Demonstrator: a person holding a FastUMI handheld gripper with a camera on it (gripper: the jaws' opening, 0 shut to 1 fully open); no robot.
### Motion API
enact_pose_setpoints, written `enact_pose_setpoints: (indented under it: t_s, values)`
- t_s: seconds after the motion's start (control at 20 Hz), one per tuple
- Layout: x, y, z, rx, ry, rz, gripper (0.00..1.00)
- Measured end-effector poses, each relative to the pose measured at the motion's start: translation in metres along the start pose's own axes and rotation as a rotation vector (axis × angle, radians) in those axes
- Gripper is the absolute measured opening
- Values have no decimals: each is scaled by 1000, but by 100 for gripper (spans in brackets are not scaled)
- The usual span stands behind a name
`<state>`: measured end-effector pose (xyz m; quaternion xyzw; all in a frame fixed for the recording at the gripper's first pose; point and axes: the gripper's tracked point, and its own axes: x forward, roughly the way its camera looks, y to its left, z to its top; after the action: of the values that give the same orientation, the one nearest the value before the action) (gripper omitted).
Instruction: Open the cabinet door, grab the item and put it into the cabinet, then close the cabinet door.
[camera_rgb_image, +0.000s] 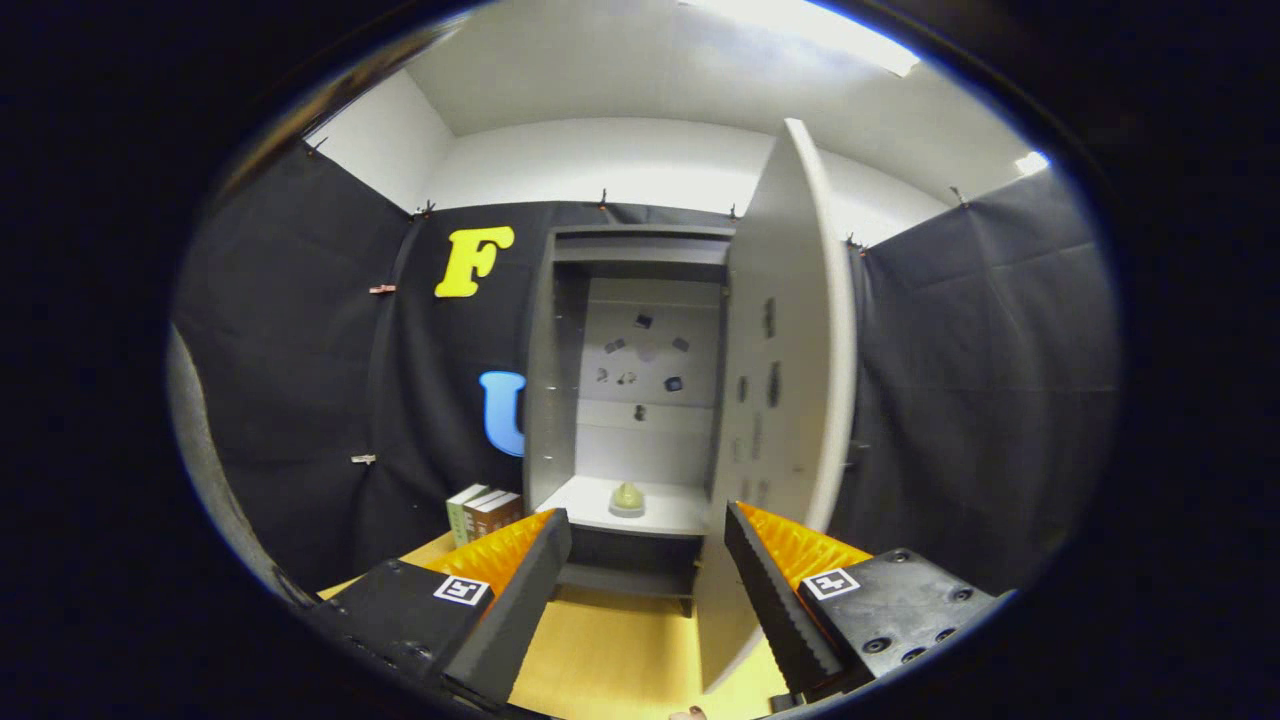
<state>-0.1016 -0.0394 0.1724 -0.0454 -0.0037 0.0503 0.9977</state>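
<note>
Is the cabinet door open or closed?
Open: the cabinet door swings out, showing a small green item on the shelf. The gripper is open, empty.

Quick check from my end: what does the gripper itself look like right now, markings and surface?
The gripper has two wedge-shaped fingers with ridged, sawtooth inner faces. Each sits on a dark block carrying a small square black-and-white tag; the right block shows round screw holes. The fingers stand apart.

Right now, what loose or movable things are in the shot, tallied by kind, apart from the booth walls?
Cabinet, door swung open: 1
Pale green item on the cabinet shelf: 1
Books standing left of the cabinet: 3, as far as the spines can be told apart
Gripper, fingers open and empty, short of the cabinet: 1
Total: 6
</note>
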Motion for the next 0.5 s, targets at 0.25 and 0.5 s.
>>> enact_pose_setpoints:
  t_s: [0.25,0.5]
  values:
    - [5,-87,-19,-3,24,-95,98]
    - [27,-146,-36,25,25,-109,98]
